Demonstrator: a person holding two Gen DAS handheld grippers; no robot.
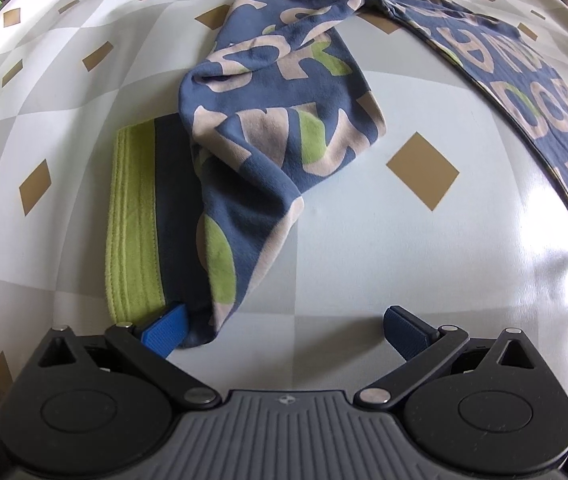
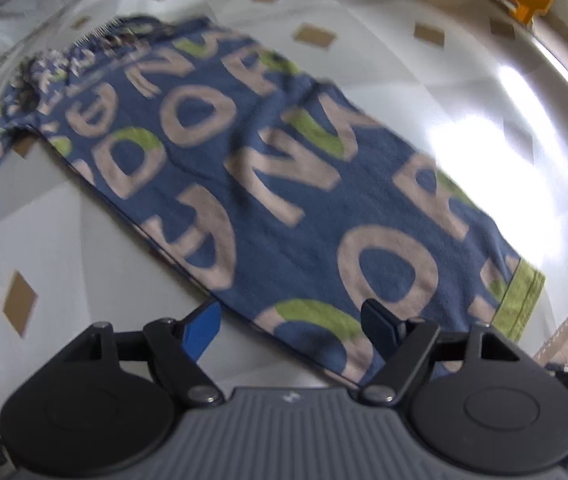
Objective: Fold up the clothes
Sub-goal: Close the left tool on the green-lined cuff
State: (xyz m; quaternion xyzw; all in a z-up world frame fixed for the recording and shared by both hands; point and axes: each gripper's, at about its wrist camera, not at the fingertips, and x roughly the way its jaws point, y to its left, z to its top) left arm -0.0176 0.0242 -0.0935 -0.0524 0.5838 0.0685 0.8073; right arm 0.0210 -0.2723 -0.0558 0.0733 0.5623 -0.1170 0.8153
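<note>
Trousers [image 1: 280, 128], soft printed knit, lie spread on the checked tablecloth [image 1: 364, 240], one leg rumpled over its green cuff [image 1: 132, 220], the other flat; both my left gripper [image 1: 284, 332] and right gripper [image 2: 292, 324] are released, and I judge the cuffs the firmest hold.

Each camera sits on the back of its own tool and looks forward past two fingers, low and close over the worktop [image 1: 364, 240]. The left camera looks at the bunched pant leg [image 1: 268, 128]. The right camera looks along the flat pant leg [image 2: 284, 184]. Both show the same pants and checked cloth.
</note>
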